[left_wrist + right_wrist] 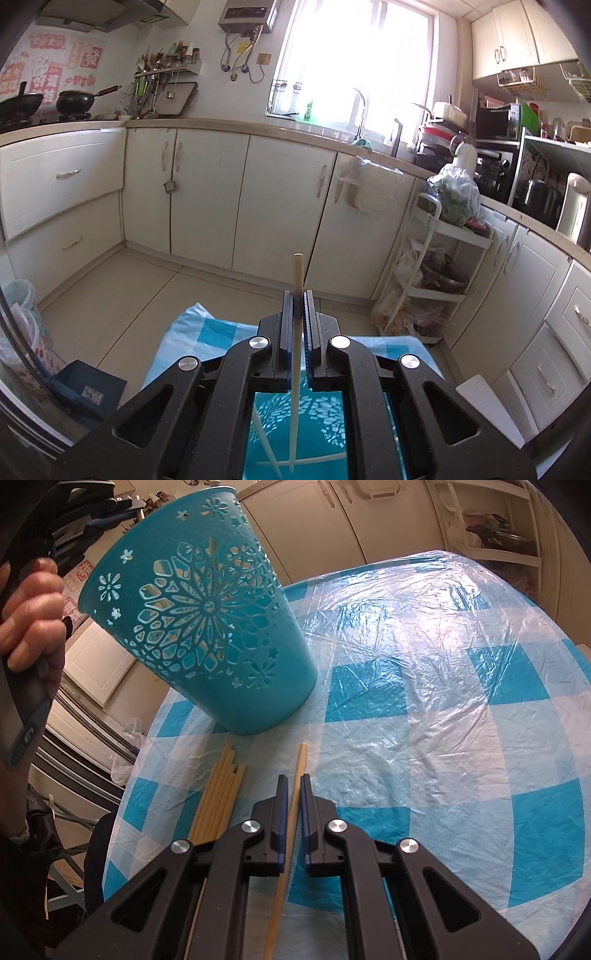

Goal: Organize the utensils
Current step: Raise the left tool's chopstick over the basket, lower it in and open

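Black hand-held gripper (pixel 293 786) has blue pads, silver screws; dark sleeve (pixel 33 830).

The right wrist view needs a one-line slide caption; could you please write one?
Right claw shut on one chopstick beside a chopstick bundle and teal perforated holder on checked tablecloth.

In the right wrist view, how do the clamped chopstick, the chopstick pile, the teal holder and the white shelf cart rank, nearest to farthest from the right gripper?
1. Clamped chopstick, within the right gripper.
2. Chopstick pile, just left.
3. Teal holder, ahead-left on the table.
4. White shelf cart, far behind the table.

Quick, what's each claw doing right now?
Left claw: shut on a chopstick.
Right claw: shut on another chopstick.
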